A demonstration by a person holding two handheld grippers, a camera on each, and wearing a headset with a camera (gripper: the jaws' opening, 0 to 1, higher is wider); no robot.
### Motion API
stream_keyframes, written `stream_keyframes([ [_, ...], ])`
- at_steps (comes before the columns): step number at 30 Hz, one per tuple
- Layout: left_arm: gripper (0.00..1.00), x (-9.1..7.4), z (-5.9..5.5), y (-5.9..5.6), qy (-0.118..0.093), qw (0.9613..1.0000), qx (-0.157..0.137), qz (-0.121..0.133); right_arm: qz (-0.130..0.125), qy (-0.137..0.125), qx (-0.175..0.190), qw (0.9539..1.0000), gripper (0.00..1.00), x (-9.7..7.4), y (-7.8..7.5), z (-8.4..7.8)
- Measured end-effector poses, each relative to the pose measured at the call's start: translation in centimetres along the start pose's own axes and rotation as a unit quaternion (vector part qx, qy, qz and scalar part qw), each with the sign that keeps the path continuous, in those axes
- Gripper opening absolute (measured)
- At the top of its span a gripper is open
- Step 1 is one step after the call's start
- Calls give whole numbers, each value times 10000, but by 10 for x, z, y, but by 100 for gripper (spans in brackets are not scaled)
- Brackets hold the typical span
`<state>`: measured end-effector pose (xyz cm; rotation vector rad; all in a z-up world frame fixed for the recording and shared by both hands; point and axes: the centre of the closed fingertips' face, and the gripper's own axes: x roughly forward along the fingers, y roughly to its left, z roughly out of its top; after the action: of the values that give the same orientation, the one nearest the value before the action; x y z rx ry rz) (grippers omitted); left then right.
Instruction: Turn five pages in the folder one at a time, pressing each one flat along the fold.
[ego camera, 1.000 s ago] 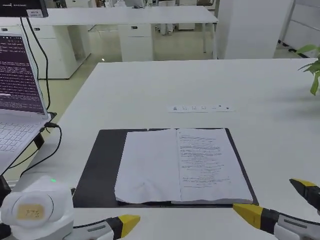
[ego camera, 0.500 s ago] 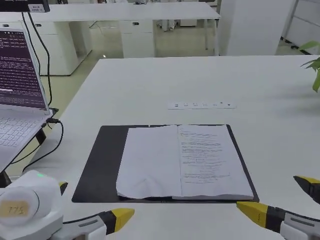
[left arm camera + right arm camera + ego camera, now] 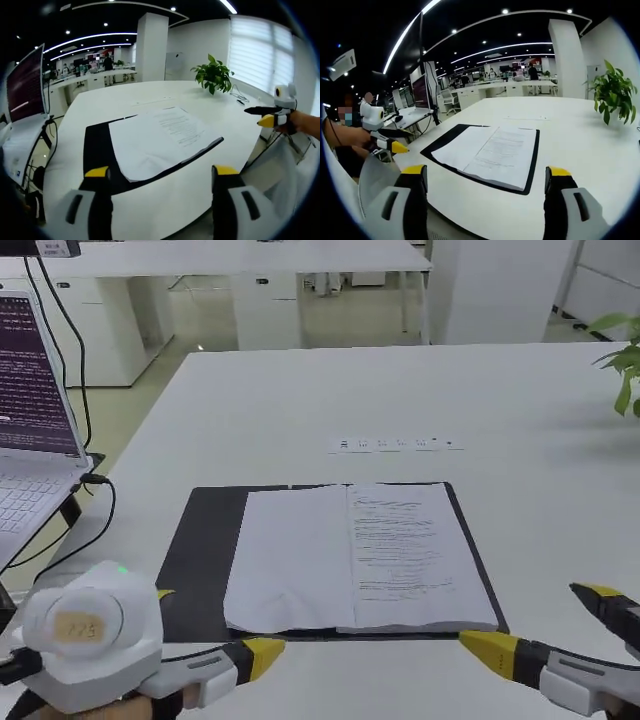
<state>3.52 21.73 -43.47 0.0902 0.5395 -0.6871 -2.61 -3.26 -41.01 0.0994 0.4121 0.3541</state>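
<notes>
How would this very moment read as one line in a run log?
black folder open on white table | printed right page flat | left gripper open, short of folder | right gripper open, short of folder

The person has both grippers low and close in front of the body, one on each side, both aimed forward and well apart from each other. The left gripper (image 3: pixel 212 625) has its yellow-tipped jaws spread wide, and in its own view the two tips stand level and far apart. The left hand (image 3: pixel 349 136) is wrapped round its handle, with the arm bent back. The right gripper (image 3: pixel 540 620) is likewise spread wide, one jaw nearer than the other. The right hand (image 3: pixel 303 123) holds it out level from behind, with the forearm trailing back.
</notes>
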Motion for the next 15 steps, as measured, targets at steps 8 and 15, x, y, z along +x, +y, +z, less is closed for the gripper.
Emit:
stream_keyframes([
  [8,72,55,12,-32,5,9986,246,-465,4,68,106,9999,92,8,-7,-7],
  [15,65,104,20,-66,-82,9957,405,-834,-9,62,252,9997,88,13,-15,-7],
])
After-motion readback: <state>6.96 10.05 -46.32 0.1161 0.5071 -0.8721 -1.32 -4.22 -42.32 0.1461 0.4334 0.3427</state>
